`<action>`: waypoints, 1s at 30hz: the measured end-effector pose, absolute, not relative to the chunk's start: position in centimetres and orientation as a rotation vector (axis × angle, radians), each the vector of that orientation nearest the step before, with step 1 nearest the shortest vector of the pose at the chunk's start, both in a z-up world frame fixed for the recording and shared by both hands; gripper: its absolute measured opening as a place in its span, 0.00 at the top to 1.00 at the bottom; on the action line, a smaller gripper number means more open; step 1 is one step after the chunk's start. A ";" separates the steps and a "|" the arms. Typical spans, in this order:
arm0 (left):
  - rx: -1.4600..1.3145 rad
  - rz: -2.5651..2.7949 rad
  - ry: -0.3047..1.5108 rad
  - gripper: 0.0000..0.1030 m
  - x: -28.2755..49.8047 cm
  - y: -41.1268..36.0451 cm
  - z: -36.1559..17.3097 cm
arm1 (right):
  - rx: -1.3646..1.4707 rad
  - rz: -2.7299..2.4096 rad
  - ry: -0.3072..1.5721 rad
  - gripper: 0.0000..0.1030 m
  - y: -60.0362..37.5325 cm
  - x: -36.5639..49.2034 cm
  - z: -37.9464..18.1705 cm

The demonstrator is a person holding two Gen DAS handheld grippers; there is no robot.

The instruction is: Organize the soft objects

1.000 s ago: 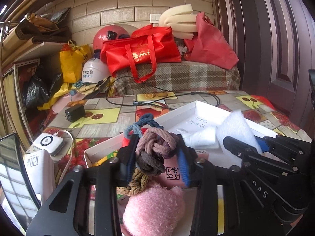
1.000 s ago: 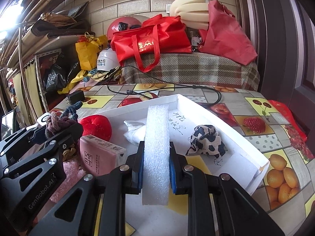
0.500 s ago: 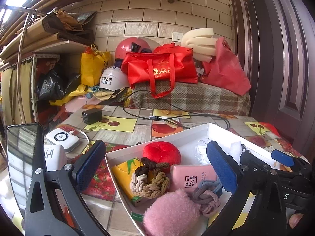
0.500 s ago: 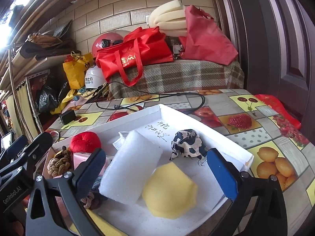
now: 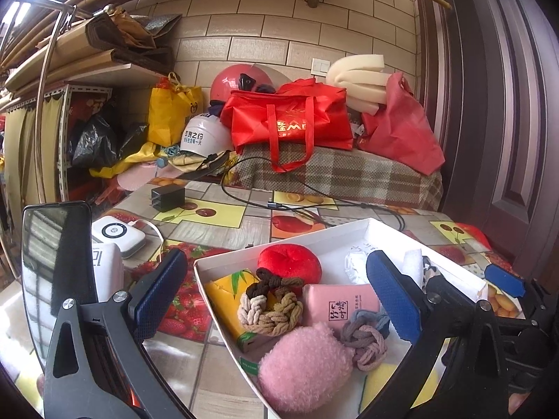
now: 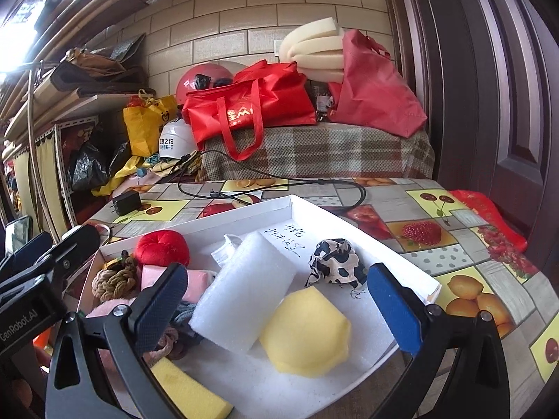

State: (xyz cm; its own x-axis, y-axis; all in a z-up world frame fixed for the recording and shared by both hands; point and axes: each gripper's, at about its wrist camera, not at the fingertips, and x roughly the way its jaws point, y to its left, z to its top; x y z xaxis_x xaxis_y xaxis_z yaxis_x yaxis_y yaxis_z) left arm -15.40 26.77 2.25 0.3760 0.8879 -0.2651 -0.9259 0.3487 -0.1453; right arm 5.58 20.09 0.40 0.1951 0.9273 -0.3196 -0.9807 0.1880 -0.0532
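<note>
left wrist view: my left gripper (image 5: 279,293) has its jaws spread wide with nothing between the pads; they have just been opening. it hangs over the near left end of the white tray (image 5: 223,258). inside that end i see a red plush cushion (image 5: 290,267), a yellow packet (image 5: 227,293) with a braided rope ring (image 5: 269,310) lying on it, a pink tissue pack (image 5: 339,303), a grey-pink rope knot (image 5: 363,340) just beside the pack, and a pink fluffy ball (image 5: 304,366) nearest the camera. only this view shows the white power bank (image 5: 117,241) and a dark phone screen (image 5: 56,269) on the fruit-print tablecloth (image 5: 209,216) left of the tray. a black charger (image 5: 167,198) sits further back. the right gripper's fingers (image 5: 505,279) show at the right edge.

right wrist view: my right gripper (image 6: 279,296) is likewise fully released, grasping nothing, its jaws having just been opening. it sits over the tray's right half. this view shows what the other mostly hides: a white foam block (image 6: 244,300) lying flat, overlapping a yellow sponge (image 6: 307,331), a cow-print cloth (image 6: 335,262) beside handwriting on the tray floor, a crumpled white item (image 6: 225,249) behind the foam, and a yellow sponge strip (image 6: 188,391) at the near edge. the cushion (image 6: 162,248), rope ring (image 6: 113,279) and tissue pack (image 6: 195,279) appear at the left, partly behind a finger. the left gripper body (image 6: 38,279) fills the left margin.
</note>
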 end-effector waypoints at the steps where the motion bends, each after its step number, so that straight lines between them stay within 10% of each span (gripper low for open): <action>1: -0.284 1.179 0.151 0.00 -15.4 26.5 2.2 | -0.274 1.360 0.220 0.00 19.8 5.3 0.4; 30: -0.264 1.119 0.182 0.00 -17.0 18.1 1.9 | -0.307 1.383 0.228 0.00 12.2 4.2 -0.5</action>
